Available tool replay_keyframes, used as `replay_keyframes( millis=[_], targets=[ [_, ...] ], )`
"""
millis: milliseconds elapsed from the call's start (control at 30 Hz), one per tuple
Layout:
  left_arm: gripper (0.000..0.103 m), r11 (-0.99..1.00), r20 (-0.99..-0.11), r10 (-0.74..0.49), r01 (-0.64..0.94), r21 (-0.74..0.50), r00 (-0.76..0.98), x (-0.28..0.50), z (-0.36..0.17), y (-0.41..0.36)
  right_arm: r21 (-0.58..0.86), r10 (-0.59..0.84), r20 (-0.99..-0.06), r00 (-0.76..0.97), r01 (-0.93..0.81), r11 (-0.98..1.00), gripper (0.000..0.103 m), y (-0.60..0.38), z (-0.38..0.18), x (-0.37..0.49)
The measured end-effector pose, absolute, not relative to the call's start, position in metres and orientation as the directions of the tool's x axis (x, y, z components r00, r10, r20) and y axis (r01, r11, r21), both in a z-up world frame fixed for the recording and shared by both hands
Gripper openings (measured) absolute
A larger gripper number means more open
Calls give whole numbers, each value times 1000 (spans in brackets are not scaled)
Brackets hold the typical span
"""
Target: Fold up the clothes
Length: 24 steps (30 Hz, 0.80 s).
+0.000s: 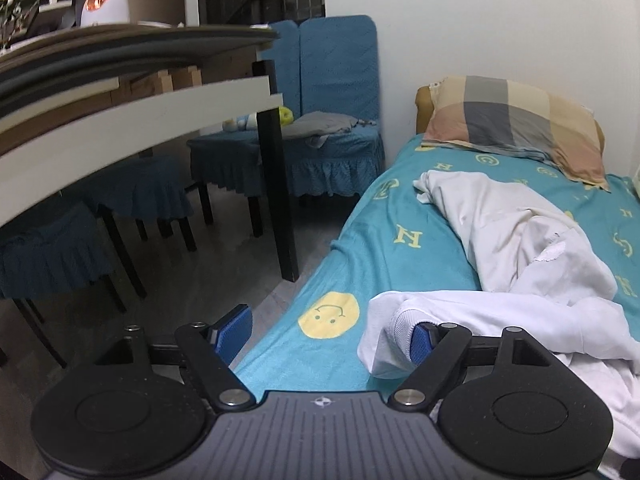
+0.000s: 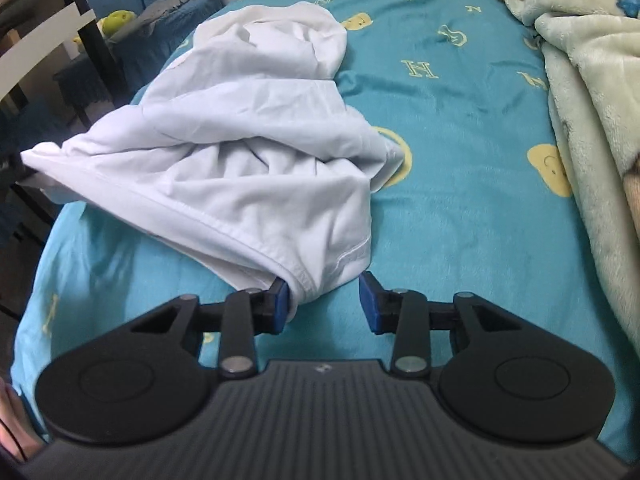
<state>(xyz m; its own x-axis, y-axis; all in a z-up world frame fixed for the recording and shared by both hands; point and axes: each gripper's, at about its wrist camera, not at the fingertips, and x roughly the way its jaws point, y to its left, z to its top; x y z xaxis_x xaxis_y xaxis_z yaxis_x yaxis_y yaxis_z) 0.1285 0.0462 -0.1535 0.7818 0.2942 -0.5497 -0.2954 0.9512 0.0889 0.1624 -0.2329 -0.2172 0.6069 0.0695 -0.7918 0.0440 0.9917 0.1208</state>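
Folding had barely begun: white garment [image 2: 240, 152] lay bunched on the bed [image 2: 460, 200], right gripper [image 2: 324, 304] parted around its hem, left gripper [image 1: 332, 332] spread wide, empty.

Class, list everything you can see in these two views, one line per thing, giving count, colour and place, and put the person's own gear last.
White garment: one, white, crumpled on the bed's near half, its hem corner between the right gripper's pads.
Bedsheet: one, turquoise with yellow letters and smiley faces, covering the bed.
Pillow: one, checked beige, grey and pink, at the bed's head.
Fleece blanket: one, pale green, along the bed's right side.
Covered chairs: several, blue, beside the bed, under the table.
Table: one, white edge, black legs.
Left gripper: one, black with blue pads, open, cloth draped on one pad.
Right gripper: one, black with blue pads, open.
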Motion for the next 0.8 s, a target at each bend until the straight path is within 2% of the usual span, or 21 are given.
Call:
replay_keyframes(
  millis=[167, 233, 300, 333, 533, 800],
  targets=[
    [81, 956, -589, 267, -287, 62, 763, 137, -163, 49, 137, 18, -750, 661, 129, 982, 36, -241, -210, 162],
    [81, 958, -607, 255, -283, 51, 753, 142, -168, 49, 175, 32, -747, 664, 150, 973, 28, -246, -210, 165],
    [81, 959, -625, 248, -281, 47, 741, 145, -175, 49, 205, 57, -750, 659, 150, 967, 12, -246, -212, 170],
    [80, 959, -633, 245, -278, 48, 735, 146, -178, 49, 192, 52, -740, 671, 137, 972, 10, -243, -211, 171],
    [79, 961, -681, 228, -274, 42, 696, 149, -193, 50, 78, 12, -644, 765, 50, 996, 7, -220, -192, 162],
    [75, 964, -711, 221, -258, 58, 667, 152, -204, 49, 163, 66, -708, 703, 72, 984, 12, -227, -208, 176]
  ],
)
